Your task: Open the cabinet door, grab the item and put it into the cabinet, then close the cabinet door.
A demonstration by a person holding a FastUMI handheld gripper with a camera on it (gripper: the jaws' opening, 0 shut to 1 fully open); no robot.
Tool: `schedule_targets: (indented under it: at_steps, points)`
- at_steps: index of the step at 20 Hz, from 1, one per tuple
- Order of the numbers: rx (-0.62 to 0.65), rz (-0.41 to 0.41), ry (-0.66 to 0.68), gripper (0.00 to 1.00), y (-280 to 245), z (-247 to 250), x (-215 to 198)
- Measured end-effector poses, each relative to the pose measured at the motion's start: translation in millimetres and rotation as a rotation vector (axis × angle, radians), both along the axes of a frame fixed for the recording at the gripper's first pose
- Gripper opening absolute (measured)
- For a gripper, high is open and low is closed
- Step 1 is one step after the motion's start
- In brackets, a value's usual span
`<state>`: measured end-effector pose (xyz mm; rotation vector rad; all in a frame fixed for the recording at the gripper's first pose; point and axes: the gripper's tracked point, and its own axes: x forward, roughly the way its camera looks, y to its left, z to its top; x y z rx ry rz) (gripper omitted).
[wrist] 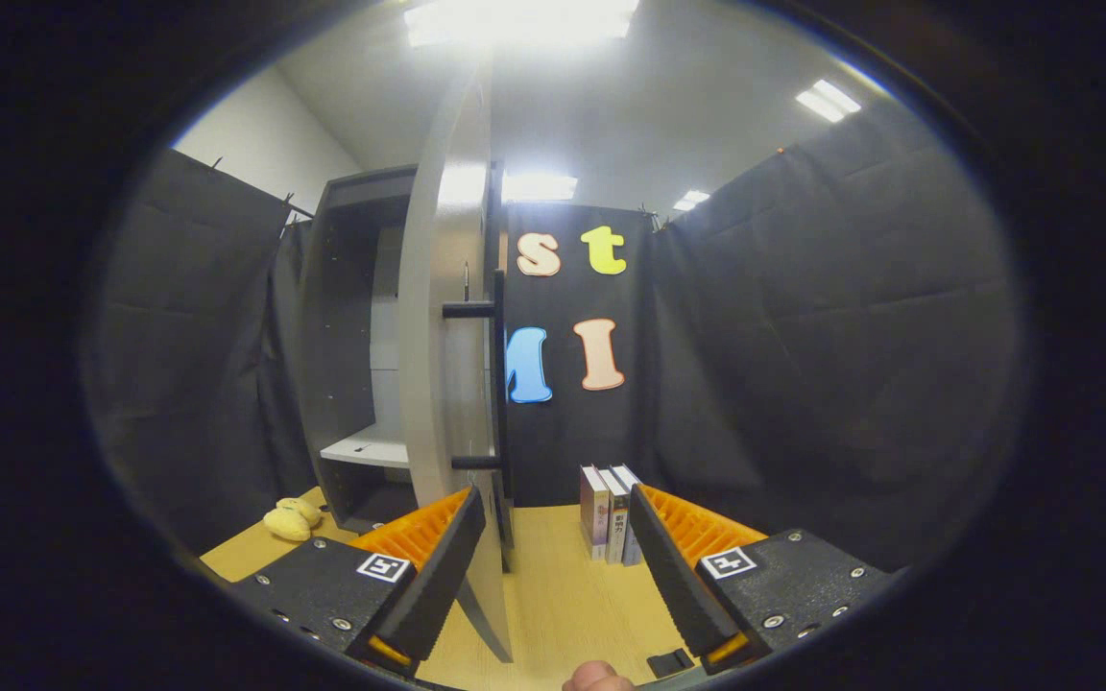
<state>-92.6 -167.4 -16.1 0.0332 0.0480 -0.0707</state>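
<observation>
Gripper (558,557): jaws wide, holding nothing. Cabinet door (447,384): swung open, seen edge-on, its lower edge just inside the left finger; bar handle (498,384) ahead, above the gap. Cabinet (361,355): interior with shelf (371,448) beyond the left finger. Books (611,513): upright on the table (563,595), just ahead of the right finger, likely the item. Risk: left finger knocks the door part-shut on the reach; a loose grasp topples the neighbouring books

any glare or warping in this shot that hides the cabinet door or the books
Gripper view: ceiling lights blow out the top of the open cabinet door; fisheye bows its edge into a curve. The books beyond the open gripper stay sharp, evenly lit.
</observation>
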Motion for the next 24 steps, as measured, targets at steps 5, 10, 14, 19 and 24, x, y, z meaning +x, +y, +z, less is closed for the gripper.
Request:
schedule_targets:
  at_steps: [5,10,14,19,24]
  points:
    - [-0.04,-0.011,0.004,0.93,49,-66,-31]
    - [0.023,0.078,0.036,0.94,129,-142,-29]
    - [0.071,0.12,0.098,0.94,194,-220,-3]
    - [0.111,0.119,0.169,0.94,253,-298,23]
    - [0.099,0.051,0.255,0.94,264,-368,26]
